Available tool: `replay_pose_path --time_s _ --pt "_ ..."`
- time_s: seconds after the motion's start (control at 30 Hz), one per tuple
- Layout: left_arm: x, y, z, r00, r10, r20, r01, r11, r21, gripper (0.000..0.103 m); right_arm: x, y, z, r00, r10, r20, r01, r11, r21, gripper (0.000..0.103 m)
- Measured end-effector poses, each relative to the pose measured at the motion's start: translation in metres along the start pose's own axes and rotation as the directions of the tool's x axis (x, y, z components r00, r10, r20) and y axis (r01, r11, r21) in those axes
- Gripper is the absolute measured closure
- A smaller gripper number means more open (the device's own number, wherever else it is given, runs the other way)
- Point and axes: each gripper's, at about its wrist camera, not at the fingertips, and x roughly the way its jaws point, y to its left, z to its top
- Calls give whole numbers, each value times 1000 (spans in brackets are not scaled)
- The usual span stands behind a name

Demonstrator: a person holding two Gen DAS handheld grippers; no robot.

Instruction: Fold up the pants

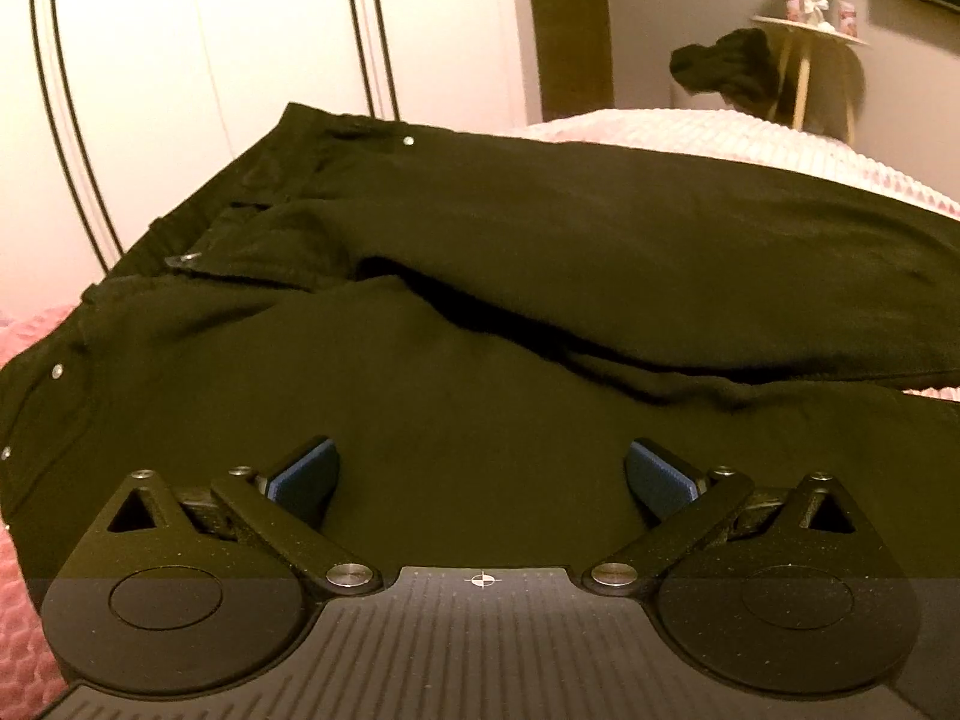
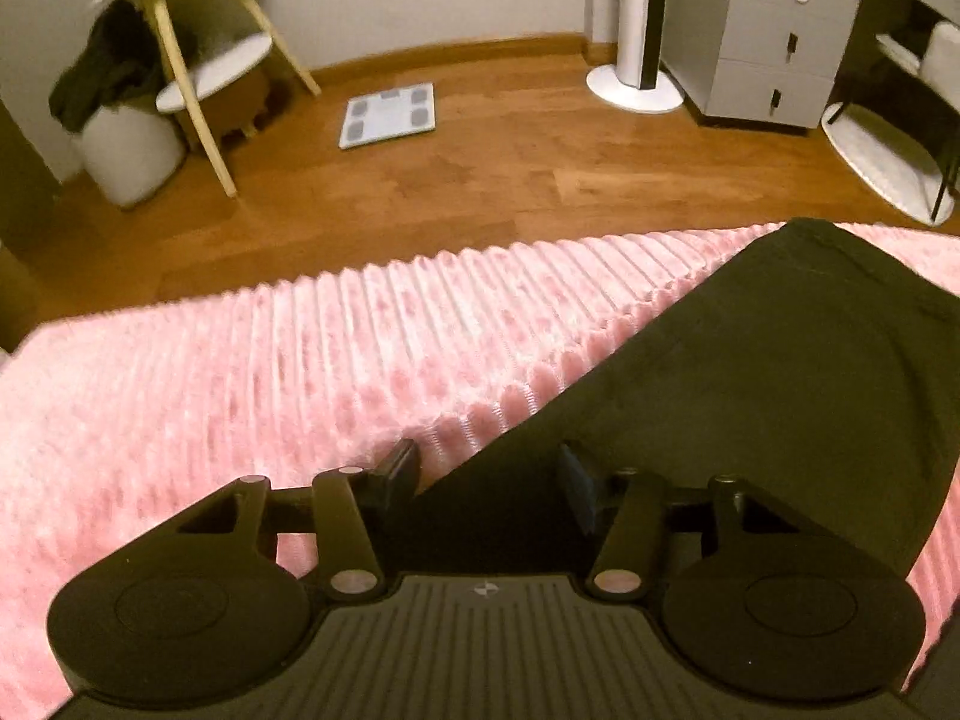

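Observation:
Black pants (image 1: 480,312) lie spread on a pink ribbed blanket (image 1: 660,126). The waistband with its button is at the left, and the two legs run off to the right. My left gripper (image 1: 477,474) is open wide, low over the near leg below the waist, holding nothing. In the right wrist view one black pant leg (image 2: 780,372) runs to the bed's edge at the right. My right gripper (image 2: 486,474) is open, its jaws standing either side of the leg's left edge on the blanket (image 2: 240,372).
A white wardrobe (image 1: 210,60) stands behind the bed. On the wooden floor (image 2: 480,168) are a bathroom scale (image 2: 390,114), a side table (image 2: 198,78) with dark clothing hung on it, a tower fan (image 2: 636,30) and a grey drawer unit (image 2: 774,42).

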Motion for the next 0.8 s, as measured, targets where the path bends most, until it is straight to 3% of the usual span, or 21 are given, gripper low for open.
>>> replay_pose_path --time_s 0.1,0.17,0.27,0.37,0.47,0.53,0.6,0.63,0.7,0.77,0.8 --pt "-1 0 0 1000 -1 4 1 1000 0 0 -3 0 -4 999 -26 19 27 999 -36 77" --pt "0 1 1 1000 -8 8 8 1000 2 0 -15 -9 -13 998 23 58 -20 998 -62 96" --pt "0 2 0 1000 -14 17 14 1000 10 0 -43 -37 -28 981 142 134 -137 990 -44 101" --pt "1 5 1 1000 -22 19 22 1000 11 0 -90 -83 -64 936 266 231 -255 964 -78 102" --pt "0 6 3 1000 -25 12 25 1000 9 0 -125 -134 -124 910 331 251 -312 943 -114 102" --pt "-2 5 4 1000 -27 7 27 1000 1 0 -134 -160 -175 917 318 243 -289 946 -150 103" --pt "-3 5 5 1000 -28 7 28 1000 0 0 -129 -182 -219 941 245 234 -209 963 -169 103" --pt "-3 5 5 1000 -29 6 29 1000 0 0 -123 -192 -230 948 236 215 -207 967 -147 103" --pt "-5 5 4 999 -35 6 35 999 0 0 -127 -208 -237 932 271 242 -251 962 -110 100" --pt "-7 5 5 999 -41 4 41 999 -1 0 -139 -212 -219 911 305 277 -289 952 -98 94" --pt "-7 5 5 999 -45 2 45 999 -5 0 -144 -220 -212 894 329 305 -321 944 -78 74"
